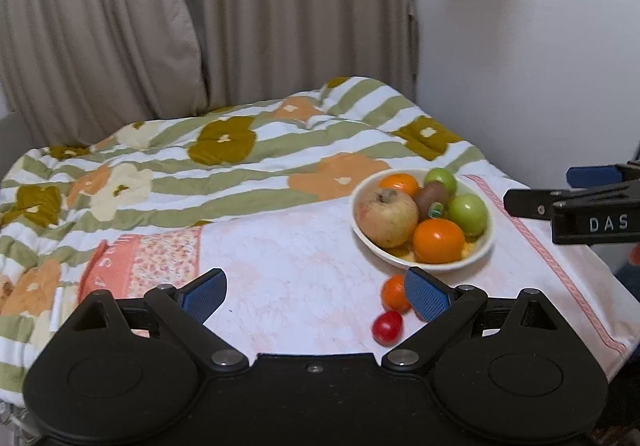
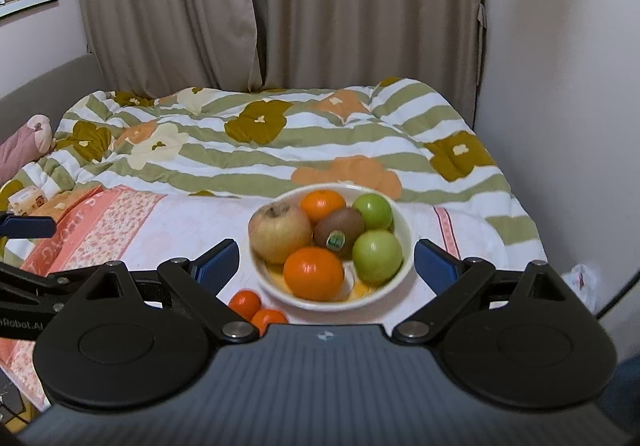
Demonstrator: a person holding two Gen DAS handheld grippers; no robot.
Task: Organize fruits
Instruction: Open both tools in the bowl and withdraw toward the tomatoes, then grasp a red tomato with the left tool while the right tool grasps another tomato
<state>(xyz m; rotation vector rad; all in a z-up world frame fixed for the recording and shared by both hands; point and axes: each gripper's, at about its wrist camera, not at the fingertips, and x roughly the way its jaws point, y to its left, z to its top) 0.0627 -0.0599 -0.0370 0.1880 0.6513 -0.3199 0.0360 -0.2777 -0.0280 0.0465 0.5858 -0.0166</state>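
Note:
A white bowl (image 1: 448, 265) (image 2: 408, 242) stands on a pink towel (image 1: 288, 270) and holds a large pale apple (image 1: 386, 217), two oranges, a kiwi (image 2: 338, 232) and two green apples. In front of the bowl, a small orange (image 1: 392, 292) and a red tomato (image 1: 387, 328) lie on the towel. In the right wrist view they show as two small round fruits (image 2: 245, 304). My left gripper (image 1: 316, 294) is open above the towel, its right finger just beside the small orange. My right gripper (image 2: 326, 264) (image 1: 538, 188) is open, facing the bowl from close by.
A flowered green-striped quilt (image 1: 224, 166) covers the bed behind the towel. Beige curtains (image 2: 280, 6) hang at the back and a white wall (image 1: 520, 66) stands on the right. The towel's right edge (image 1: 580, 298) drops off. A pink cushion (image 2: 24, 144) and small carton (image 2: 26, 200) lie far left.

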